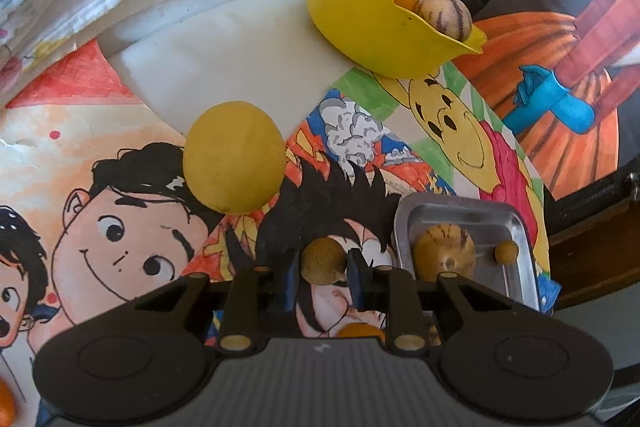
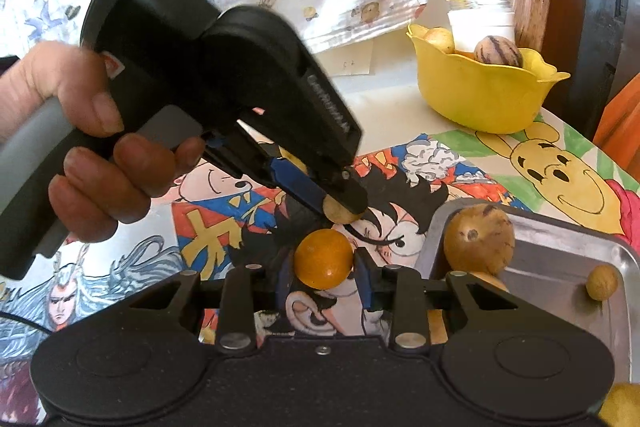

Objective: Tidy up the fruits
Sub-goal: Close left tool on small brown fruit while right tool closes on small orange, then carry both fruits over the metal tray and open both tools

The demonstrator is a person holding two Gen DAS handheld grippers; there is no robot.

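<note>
Left gripper (image 1: pixel 323 263) clamps a small brown fruit (image 1: pixel 323 261); right gripper (image 2: pixel 324 261) clamps an orange fruit (image 2: pixel 323 259). Tray (image 1: pixel 516 223) lies just right of both, right gripper probably nearer.

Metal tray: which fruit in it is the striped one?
The large tan fruit at the metal tray's left end; dark streaks on its skin. The small round one beside it is plain.

Two grippers show: the left gripper (image 1: pixel 323 277) and the right gripper (image 2: pixel 323 277), each with one small round fruit between its jaws. One yellow bowl (image 1: pixel 360 27) at upper right holds two fruits in view. One metal tray (image 1: pixel 516 259) at lower right holds two. One large yellow fruit (image 1: pixel 234 157) lies mid-frame.
</note>
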